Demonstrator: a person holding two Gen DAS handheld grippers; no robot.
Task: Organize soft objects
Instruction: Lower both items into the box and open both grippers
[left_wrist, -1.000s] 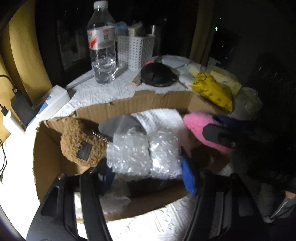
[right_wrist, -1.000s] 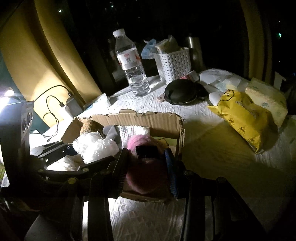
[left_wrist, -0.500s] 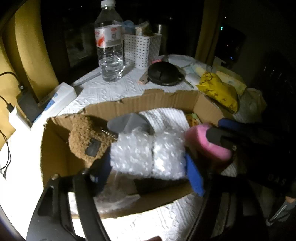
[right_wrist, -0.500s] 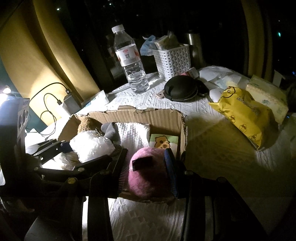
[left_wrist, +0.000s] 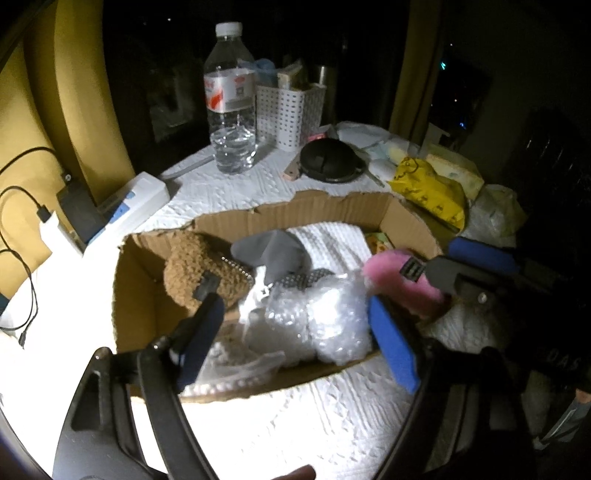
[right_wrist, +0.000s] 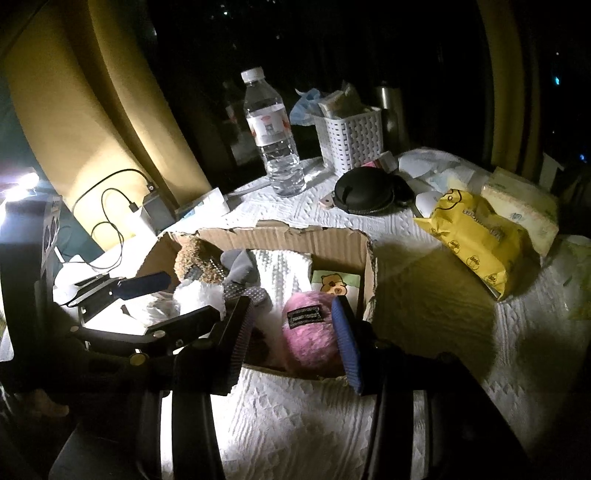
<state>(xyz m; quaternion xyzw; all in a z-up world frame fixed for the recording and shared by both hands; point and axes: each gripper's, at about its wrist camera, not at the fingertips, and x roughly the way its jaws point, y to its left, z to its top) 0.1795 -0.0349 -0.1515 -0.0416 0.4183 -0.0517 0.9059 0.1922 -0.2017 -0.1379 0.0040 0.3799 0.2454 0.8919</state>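
- Cardboard box (left_wrist: 399, 218) with torn edges stands on the white table cover (left_wrist: 295, 417), and the soft things lie inside it.
- At the left in the box I see the brown plush (left_wrist: 195, 266), then a grey cloth (left_wrist: 273, 251).
- My left gripper (left_wrist: 295, 332) has just been opening; the bubble wrap (left_wrist: 325, 317) lies between the wide pads, and I see a gap on both sides.
- My right gripper (right_wrist: 291, 339) has also just been opening; the pink plush (right_wrist: 310, 339) sits between its pads at the right end of the box, and I cannot tell if they still press it.
- Behind the box stand a water bottle (right_wrist: 273, 140), a white basket (right_wrist: 351, 136) and a yellow packet (right_wrist: 476, 236); the cover in front is free.
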